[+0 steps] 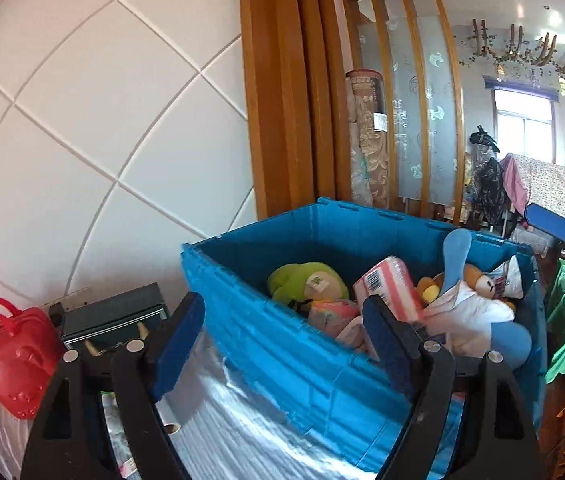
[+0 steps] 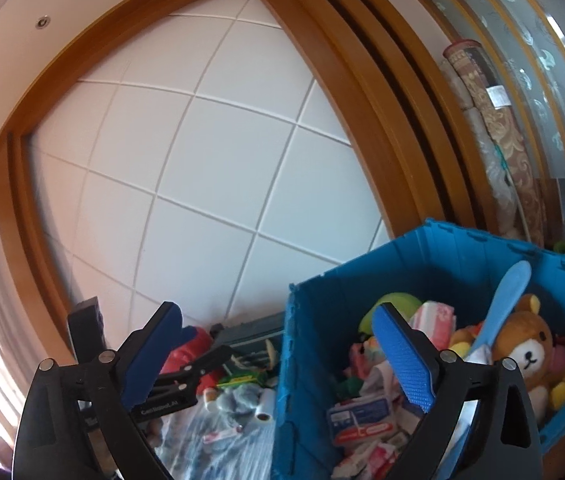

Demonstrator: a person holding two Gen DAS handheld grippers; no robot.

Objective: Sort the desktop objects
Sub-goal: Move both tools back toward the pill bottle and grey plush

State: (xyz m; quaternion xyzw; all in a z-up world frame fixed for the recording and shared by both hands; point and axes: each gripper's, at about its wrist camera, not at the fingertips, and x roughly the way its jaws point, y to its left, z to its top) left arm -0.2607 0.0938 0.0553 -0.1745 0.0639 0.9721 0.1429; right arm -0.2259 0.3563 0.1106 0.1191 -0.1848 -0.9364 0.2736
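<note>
Blue crate (image 2: 302, 360) is already well filled: teddy bear (image 2: 530, 344), green plush (image 1: 306, 284), pink pack (image 1: 390, 284), blue brush (image 2: 502, 308). Left on the table by the crate's left wall: red bag (image 1: 10, 360), small roll (image 2: 264, 410), other clutter, too blurred to name. Left gripper (image 1: 282, 344) and right gripper (image 2: 278, 356) both wide open, empty, each straddling the crate's near corner. Wall edge close; open room above the crate.

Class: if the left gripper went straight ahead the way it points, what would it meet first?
Probably the blue crate: its near wall and corner fill the gap between the left gripper's open jaws. Depth is uncertain.
</note>
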